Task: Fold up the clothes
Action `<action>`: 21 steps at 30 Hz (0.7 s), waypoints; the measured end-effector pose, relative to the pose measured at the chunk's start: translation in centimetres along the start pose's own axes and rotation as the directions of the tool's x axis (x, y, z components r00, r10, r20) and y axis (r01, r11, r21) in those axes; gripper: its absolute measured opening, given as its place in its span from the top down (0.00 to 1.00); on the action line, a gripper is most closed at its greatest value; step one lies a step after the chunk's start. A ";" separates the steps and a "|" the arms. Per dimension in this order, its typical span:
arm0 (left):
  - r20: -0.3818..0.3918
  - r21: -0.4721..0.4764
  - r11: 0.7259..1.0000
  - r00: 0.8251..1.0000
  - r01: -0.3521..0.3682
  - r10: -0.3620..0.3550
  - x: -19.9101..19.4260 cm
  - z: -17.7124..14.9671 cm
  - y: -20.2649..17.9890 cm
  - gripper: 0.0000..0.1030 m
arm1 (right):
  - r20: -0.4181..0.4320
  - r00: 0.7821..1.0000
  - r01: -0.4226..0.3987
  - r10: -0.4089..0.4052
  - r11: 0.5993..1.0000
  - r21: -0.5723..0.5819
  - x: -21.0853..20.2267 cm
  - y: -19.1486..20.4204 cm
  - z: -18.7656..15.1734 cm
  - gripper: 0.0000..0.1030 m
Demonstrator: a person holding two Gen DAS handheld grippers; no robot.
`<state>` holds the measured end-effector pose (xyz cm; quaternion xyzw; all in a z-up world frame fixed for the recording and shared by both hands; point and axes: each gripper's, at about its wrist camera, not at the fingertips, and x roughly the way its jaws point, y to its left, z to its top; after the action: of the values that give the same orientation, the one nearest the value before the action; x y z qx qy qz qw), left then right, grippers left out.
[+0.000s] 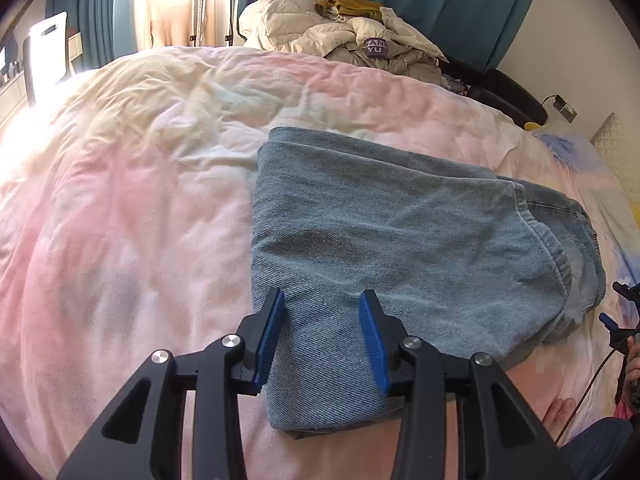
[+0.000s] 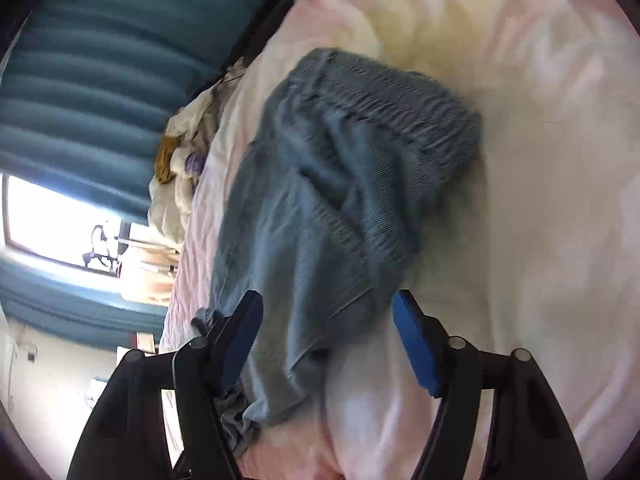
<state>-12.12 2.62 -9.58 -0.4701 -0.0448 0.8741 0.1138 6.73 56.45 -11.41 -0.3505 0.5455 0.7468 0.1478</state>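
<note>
Pink, cream and pale-blue tie-dye bedding (image 1: 132,216) covers the bed that fills both views, with teal curtains (image 1: 420,4) hanging behind it and a bright window off to the far left. At the far edge of the bed lies a heap of cream and grey clothes (image 1: 344,32), topped by a mustard-yellow piece.

Folded light-blue jeans (image 1: 400,240) lie on the bedding right of centre, the fold running along their left side and the elastic waistband bunched at their right end.

In the left wrist view, the left tongs (image 1: 322,332) hover over the near left corner of the jeans, their blue pads (image 1: 272,336) spread with denim showing between them and not pinched.

In the blurred right wrist view, the right tongs (image 2: 326,344) stand wide apart at the near end of the jeans; a loose corner of denim hangs between the pads, yet neither pad presses on it. The same tongs show at the right edge of the left wrist view, held in a person's hand (image 1: 634,364), just beside the waistband end.
</note>
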 end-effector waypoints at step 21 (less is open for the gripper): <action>0.045 0.128 0.980 0.988 -0.151 0.146 1.9 -0.2 -2.6 0.61 | 0.262 0.965 0.035 -0.025 0.999 -0.033 2.0 0.3 7.2 0.69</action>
<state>-12.60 5.61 -10.73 -0.4481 0.0461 0.8894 0.0781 2.50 62.65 -11.36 -0.2597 0.5019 0.7942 0.2231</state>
